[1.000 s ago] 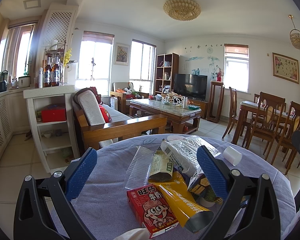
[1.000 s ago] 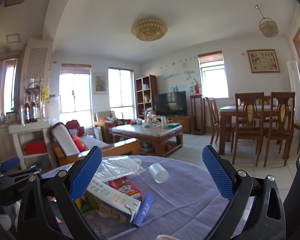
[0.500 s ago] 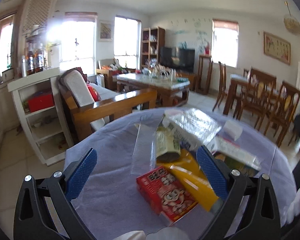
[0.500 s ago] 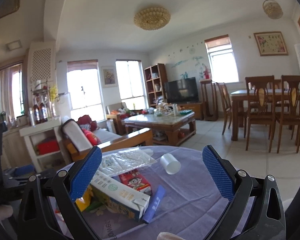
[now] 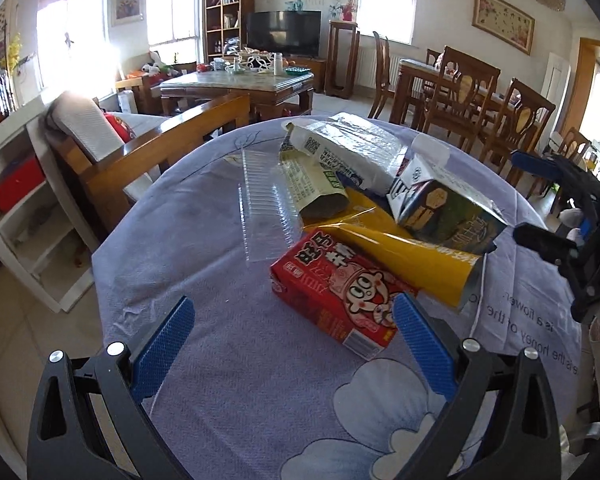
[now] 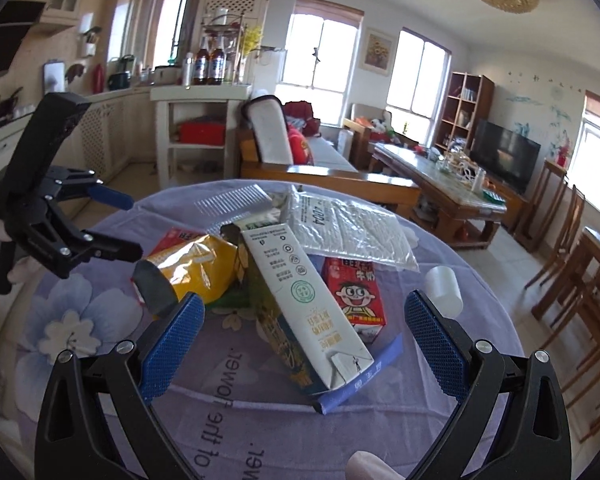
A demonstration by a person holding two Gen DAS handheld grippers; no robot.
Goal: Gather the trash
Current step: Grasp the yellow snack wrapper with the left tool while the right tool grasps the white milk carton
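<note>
Both grippers are hovering over a round table (image 5: pixel 228 380) draped in a lavender flowered cloth, where a heap of trash is lying near the middle. The left gripper (image 5: pixel 294 334) is holding its blue-padded jaws spread wide with nothing between them; a red drink carton (image 5: pixel 336 292) is lying flat just ahead of its fingertips, at about one o'clock in the left wrist view, close to the right pad but not touching it. Beyond the carton, a yellow snack bag (image 5: pixel 412 258) is stretching toward two o'clock, touching the carton's far edge, and a clear ribbed plastic tray (image 5: pixel 266 208) is sitting at twelve o'clock. A dark milk carton (image 5: pixel 444 212) is leaning on the yellow bag, and a crinkled clear wrapper (image 5: pixel 352 144) is resting at the heap's far side. The right gripper (image 6: pixel 304 320) is likewise keeping its jaws wide apart and is gripping nothing; the tilted milk carton is lying between its pads in the right wrist view, clear of both. A small white cup (image 6: pixel 444 290) is lying on its side at about two o'clock, just beyond the right pad. A blue strip (image 6: pixel 360 380) is poking out from under the carton's near end.
</note>
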